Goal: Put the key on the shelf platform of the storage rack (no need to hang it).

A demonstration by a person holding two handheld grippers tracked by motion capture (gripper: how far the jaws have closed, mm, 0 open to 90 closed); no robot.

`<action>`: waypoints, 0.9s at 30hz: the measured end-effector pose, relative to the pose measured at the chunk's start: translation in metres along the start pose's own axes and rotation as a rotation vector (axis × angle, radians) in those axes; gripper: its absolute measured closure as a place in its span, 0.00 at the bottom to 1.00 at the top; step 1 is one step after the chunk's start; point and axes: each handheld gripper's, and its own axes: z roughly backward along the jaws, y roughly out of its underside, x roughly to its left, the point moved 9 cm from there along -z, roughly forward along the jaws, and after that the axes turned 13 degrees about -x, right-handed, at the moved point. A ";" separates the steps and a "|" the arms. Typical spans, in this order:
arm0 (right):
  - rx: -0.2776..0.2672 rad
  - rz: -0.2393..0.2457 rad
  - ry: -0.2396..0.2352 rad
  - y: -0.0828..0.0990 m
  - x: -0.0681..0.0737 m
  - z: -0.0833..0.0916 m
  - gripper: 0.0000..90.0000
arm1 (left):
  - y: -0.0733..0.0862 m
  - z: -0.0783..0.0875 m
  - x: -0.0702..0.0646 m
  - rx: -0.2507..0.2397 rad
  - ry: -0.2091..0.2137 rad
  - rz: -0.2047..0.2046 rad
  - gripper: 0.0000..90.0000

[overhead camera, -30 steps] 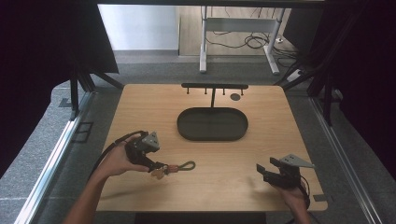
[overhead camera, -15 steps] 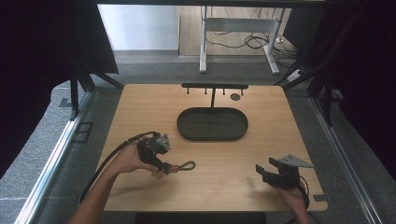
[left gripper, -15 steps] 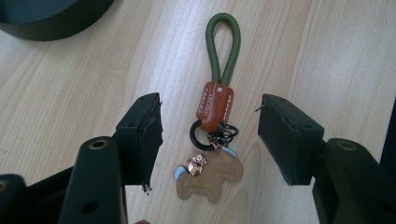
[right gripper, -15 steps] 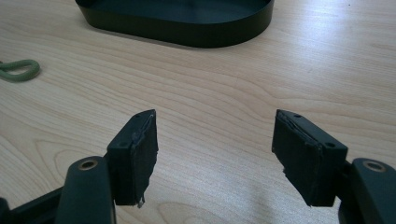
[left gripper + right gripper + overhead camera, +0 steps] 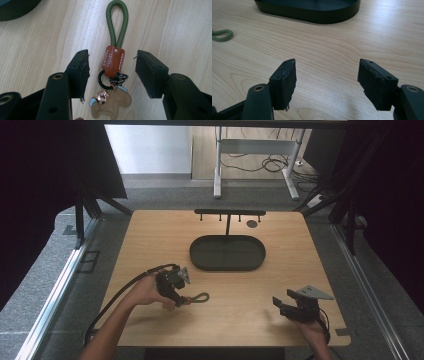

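Note:
A keychain [image 5: 113, 61] lies flat on the wooden table [image 5: 240, 320], with a green cord loop [image 5: 117, 22], a brown leather tab and a tan horse charm [image 5: 110, 102]. My left gripper [image 5: 112, 67] points down over it, one jaw on each side of the leather tab. The jaws have just been closing, but both pads [image 5: 80, 72] still stand clear of the tab. From above, the left gripper [image 5: 183, 298] is at the front left with the cord loop [image 5: 199, 297] sticking out to its right. My right gripper [image 5: 282, 299] rests open at the front right, nothing between its jaws [image 5: 327, 75].
A dark oval tray [image 5: 227, 267] sits mid-table, and its wall [image 5: 307, 15] lies ahead of the right gripper. Behind it stands a low black rack with pegs [image 5: 229, 212] and a small dark disc [image 5: 252, 224]. The green loop [image 5: 222, 35] lies far left of the right gripper.
My left gripper has moved right and down onto the keychain, and its jaws have narrowed around the tab. The right gripper has stayed put.

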 end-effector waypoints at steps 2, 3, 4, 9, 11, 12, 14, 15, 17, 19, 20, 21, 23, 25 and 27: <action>0.001 0.001 0.000 0.000 0.000 0.000 0.35 | 0.000 -0.003 0.000 0.009 0.003 -0.007 0.51; 0.000 0.001 0.001 0.000 -0.001 0.000 0.35 | 0.000 -0.004 0.000 0.016 0.005 -0.006 0.52; 0.002 0.002 0.001 0.000 -0.001 0.000 0.35 | 0.000 -0.005 0.000 0.020 0.006 -0.003 0.52; 0.001 0.002 0.002 0.000 -0.001 0.000 0.35 | 0.002 -0.011 -0.001 0.036 0.017 -0.008 0.52; 0.001 0.003 0.002 0.000 -0.001 0.000 0.35 | 0.003 -0.012 -0.001 0.040 0.019 -0.010 0.52; 0.002 0.003 0.002 0.000 -0.001 0.000 0.35 | 0.003 -0.013 -0.001 0.041 0.019 -0.008 0.52; 0.002 0.003 0.002 0.000 -0.001 0.000 0.35 | 0.004 -0.014 -0.001 0.047 0.021 -0.009 0.52; 0.002 0.004 0.002 0.000 -0.001 0.000 0.35 | 0.004 -0.015 -0.001 0.049 0.025 -0.008 0.53; 0.003 0.004 0.002 0.000 -0.001 0.000 0.35 | 0.004 -0.016 -0.001 0.052 0.029 -0.008 0.53; 0.002 0.002 0.002 0.001 -0.001 0.000 0.35 | 0.005 -0.017 -0.001 0.055 0.028 -0.007 0.53; 0.002 0.002 0.003 0.001 -0.001 0.000 0.35 | 0.005 -0.017 -0.001 0.062 0.030 -0.010 0.53; 0.005 0.003 0.003 0.001 -0.001 0.000 0.35 | 0.006 -0.018 -0.001 0.066 0.029 -0.008 0.53; 0.007 0.001 0.004 0.001 -0.001 0.000 0.35 | 0.007 -0.020 -0.001 0.075 0.030 -0.013 0.54; 0.007 0.001 0.003 0.001 -0.001 0.000 0.35 | 0.008 -0.021 -0.001 0.079 0.031 -0.012 0.54; 0.006 0.002 0.003 0.001 -0.001 0.000 0.35 | 0.008 -0.023 -0.001 0.083 0.034 -0.010 0.55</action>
